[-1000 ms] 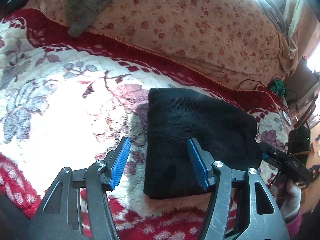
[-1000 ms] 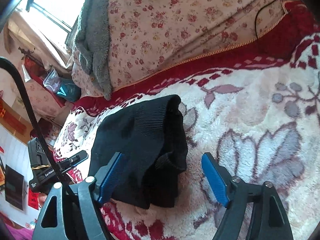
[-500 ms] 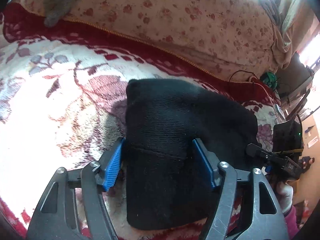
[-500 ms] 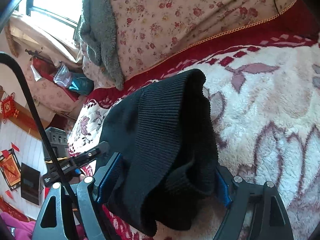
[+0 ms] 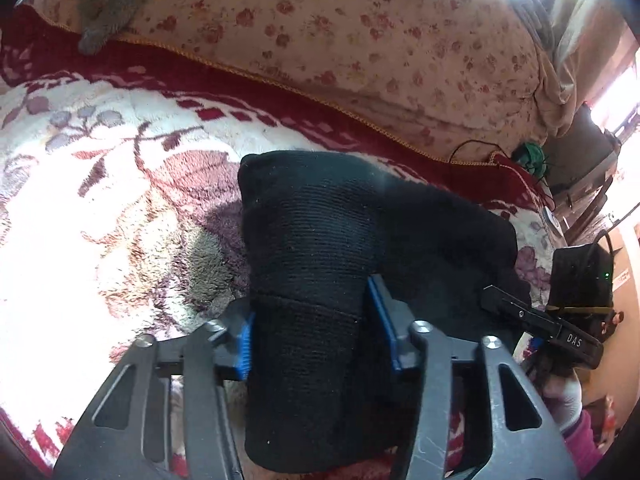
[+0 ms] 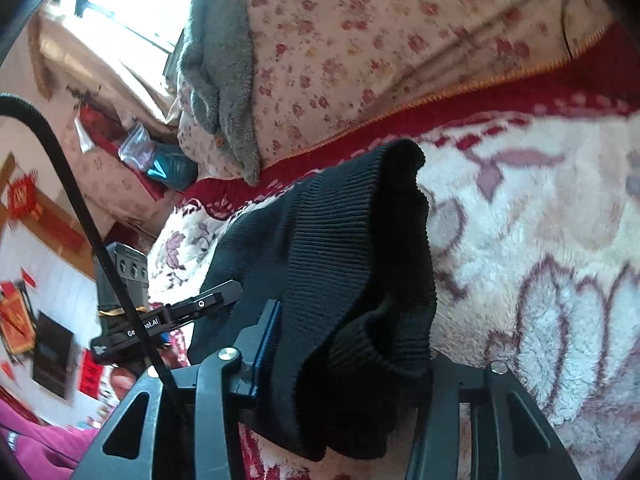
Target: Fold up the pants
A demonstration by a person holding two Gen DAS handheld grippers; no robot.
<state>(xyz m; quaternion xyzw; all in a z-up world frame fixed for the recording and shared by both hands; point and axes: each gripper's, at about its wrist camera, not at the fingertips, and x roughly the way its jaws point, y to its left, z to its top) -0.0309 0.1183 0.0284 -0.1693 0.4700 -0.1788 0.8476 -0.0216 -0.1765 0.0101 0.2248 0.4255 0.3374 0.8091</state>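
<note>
Pants (image 5: 316, 272): black knit, folded into a thick bundle; seen lying on the floral blanket (image 5: 100, 216) of the bed, near edge reaching in between the jaws of both tools.
Left gripper (image 5: 316, 332): jaws pressed against the two sides of the bundle's near end; blue pads (image 5: 244, 342) seen flush with the fabric on left and right, cloth bulging above and below them.
Right gripper (image 6: 344, 364): jaws closed onto the ribbed end of the pants (image 6: 352, 260); left blue pad (image 6: 268, 344) visible against the knit, right pad hidden under the drooping cloth.
Pants, right wrist view: ribbed band raised and humped over the jaws, a loose fold hanging down at the near right.
Other tool: right gripper's body (image 5: 544, 328) seen at right in the left wrist view, touching the bundle's right edge; left gripper's body (image 6: 168, 320) seen at left in the right wrist view.
Blanket: cream plush with maroon flowers and a red border, lit brightly at left.
Far side: flowered quilt (image 5: 360, 28) heaped beyond the red border; a grey fleece garment (image 6: 224, 76) draped over it.
Hand: white-gloved hand (image 5: 564, 400), pink sleeve, at near right.
</note>
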